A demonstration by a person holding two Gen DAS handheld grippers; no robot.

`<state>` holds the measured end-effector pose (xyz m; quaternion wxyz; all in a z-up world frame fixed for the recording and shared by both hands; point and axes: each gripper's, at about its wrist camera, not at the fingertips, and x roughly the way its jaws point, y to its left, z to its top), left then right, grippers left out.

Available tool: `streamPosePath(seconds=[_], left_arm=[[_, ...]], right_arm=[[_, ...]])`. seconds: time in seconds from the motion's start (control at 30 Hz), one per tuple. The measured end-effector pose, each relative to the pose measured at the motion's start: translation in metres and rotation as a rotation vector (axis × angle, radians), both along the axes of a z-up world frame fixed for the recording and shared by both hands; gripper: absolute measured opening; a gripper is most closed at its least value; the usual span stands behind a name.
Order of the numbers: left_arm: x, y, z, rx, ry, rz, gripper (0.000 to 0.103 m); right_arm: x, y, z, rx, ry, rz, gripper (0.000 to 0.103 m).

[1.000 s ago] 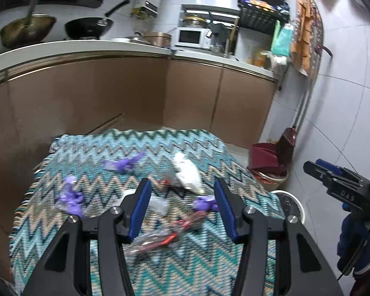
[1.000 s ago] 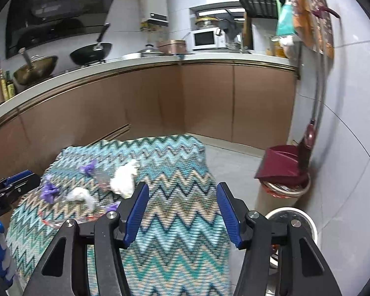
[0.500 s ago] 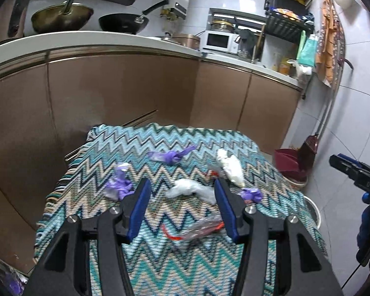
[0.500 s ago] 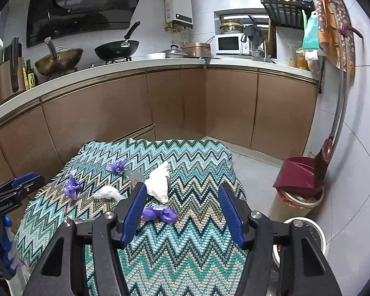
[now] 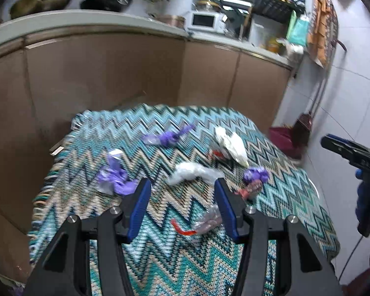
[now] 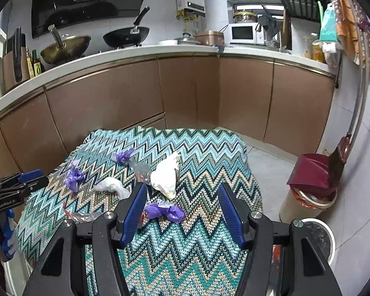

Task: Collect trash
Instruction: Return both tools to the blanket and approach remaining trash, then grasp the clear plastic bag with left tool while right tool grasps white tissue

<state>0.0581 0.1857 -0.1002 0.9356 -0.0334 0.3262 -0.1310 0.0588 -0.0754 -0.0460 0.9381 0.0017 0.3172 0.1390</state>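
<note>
The right gripper (image 6: 181, 212), jaws apart and empty, hangs over the near right part of the zigzag cloth (image 6: 209, 153); the purple wrapper (image 6: 165, 211) lies just ahead between its fingers, long axis running left to right across the gap; the left gripper (image 5: 182, 204), also apart and empty, frames what seems a clear red-trimmed wrapper (image 5: 202, 223), blurred.

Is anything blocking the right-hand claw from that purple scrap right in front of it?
Nothing visible: the right gripper stands open over the zigzag cloth, and the purple scrap lies uncovered between its fingers, apart from the white wad.
</note>
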Motion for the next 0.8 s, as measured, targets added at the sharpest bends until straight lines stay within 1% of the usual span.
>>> streamPosePath(seconds=[0.07, 0.17, 0.3, 0.53, 0.67, 0.8], left_arm=[[0.011, -0.008, -0.007, 0.0, 0.037, -0.05, 0.052], [0.031, -0.024, -0.016, 0.031, 0.076, -0.096, 0.052], [0.066, -0.04, -0.031, 0.058, 0.139, -0.135, 0.052], [0.117, -0.05, -0.06, 0.046, 0.236, -0.135, 0.052], [0.136, -0.054, -0.072, 0.04, 0.277, -0.133, 0.052], [0.15, -0.056, -0.083, 0.051, 0.306, -0.124, 0.051]], right_arm=[[0.007, 0.002, -0.009, 0.004, 0.022, 0.016, 0.057], [0.018, 0.006, -0.021, 0.008, 0.053, 0.047, 0.057], [0.036, 0.013, -0.03, 0.009, 0.072, 0.081, 0.057], [0.077, 0.024, -0.048, 0.014, 0.111, 0.13, 0.057], [0.098, 0.033, -0.064, 0.018, 0.147, 0.161, 0.057], [0.117, 0.039, -0.083, 0.047, 0.195, 0.183, 0.057]])
